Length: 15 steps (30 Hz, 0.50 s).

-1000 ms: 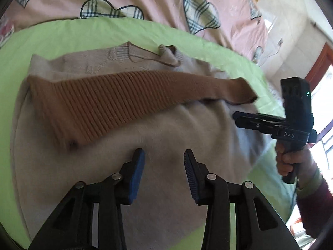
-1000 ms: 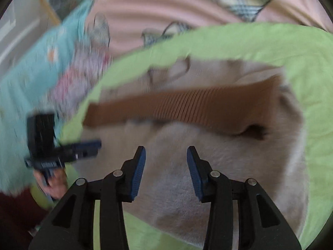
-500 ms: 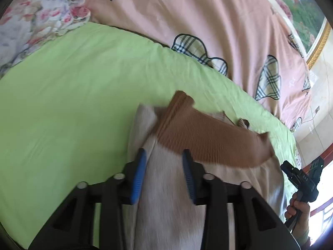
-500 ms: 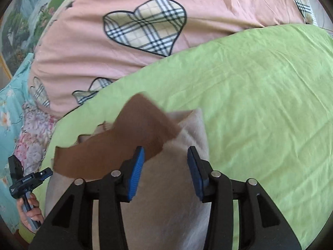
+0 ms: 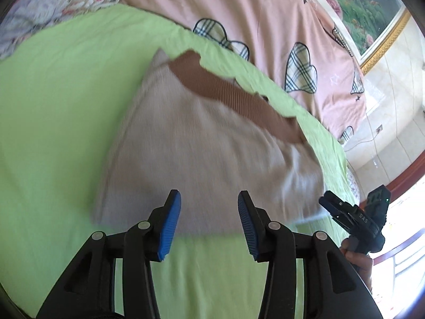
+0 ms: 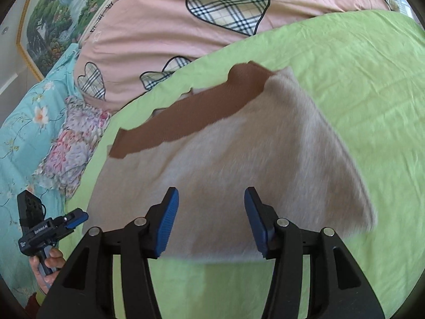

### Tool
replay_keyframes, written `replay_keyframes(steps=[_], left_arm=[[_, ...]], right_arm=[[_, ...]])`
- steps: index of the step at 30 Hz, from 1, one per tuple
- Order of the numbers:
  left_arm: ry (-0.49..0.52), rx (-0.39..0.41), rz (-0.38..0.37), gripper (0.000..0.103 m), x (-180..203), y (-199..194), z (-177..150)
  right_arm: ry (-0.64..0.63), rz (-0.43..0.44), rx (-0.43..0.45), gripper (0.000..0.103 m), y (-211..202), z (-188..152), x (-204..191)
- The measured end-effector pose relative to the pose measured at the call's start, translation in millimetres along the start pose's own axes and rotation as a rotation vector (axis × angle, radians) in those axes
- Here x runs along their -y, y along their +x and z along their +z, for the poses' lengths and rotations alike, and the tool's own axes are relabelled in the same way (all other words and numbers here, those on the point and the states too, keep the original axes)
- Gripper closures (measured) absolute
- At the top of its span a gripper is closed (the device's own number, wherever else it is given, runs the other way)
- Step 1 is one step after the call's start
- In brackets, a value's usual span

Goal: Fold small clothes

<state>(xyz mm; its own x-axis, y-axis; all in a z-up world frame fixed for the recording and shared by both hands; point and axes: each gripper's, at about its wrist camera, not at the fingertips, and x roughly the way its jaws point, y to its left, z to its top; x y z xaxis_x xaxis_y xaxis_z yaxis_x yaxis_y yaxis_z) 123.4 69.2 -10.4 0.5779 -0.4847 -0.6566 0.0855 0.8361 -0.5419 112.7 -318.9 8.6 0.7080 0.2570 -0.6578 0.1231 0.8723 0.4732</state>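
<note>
A small beige knit sweater (image 5: 202,138) (image 6: 239,164) lies flat on the green sheet (image 5: 53,111), with its brown ribbed sleeve (image 5: 231,98) (image 6: 191,114) folded across the far part. My left gripper (image 5: 209,210) hovers over the sweater's near hem, jaws opening, nothing between them. My right gripper (image 6: 211,210) hovers over the near hem too, jaws opening and empty. Each gripper shows in the other's view, held by a hand: the right gripper (image 5: 353,218) at the sweater's right corner, the left gripper (image 6: 50,226) off its left side.
A pink quilt with plaid hearts (image 6: 212,8) (image 5: 265,26) lies beyond the green sheet (image 6: 358,79). A floral cloth (image 6: 74,138) and a turquoise blanket (image 6: 24,122) lie at the left. A framed picture (image 5: 372,8) hangs on the wall behind.
Both grippers have pulled back from over the sweater's body to its near hem and their jaws have spread wider. The sweater with its folded sleeve lies as before.
</note>
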Motion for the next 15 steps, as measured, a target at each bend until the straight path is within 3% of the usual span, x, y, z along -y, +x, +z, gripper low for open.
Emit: replay_keyframes(steps=[5, 9, 15], left_arm=[[-0.068, -0.038, 0.002, 0.052, -7, 1, -36], [-0.136, -0.029, 0.004, 0.051, -15, 6, -45], [-0.181, 0.002, -0.007, 0.041, -16, 13, -43]], right_arm=[[0.044, 0.025, 0.001, 0.047, -9, -30, -5], [0.060, 0.046, -0.017, 0.047, -10, -46, -11], [0.041, 0.048, -0.023, 0.047, -11, -55, -20]])
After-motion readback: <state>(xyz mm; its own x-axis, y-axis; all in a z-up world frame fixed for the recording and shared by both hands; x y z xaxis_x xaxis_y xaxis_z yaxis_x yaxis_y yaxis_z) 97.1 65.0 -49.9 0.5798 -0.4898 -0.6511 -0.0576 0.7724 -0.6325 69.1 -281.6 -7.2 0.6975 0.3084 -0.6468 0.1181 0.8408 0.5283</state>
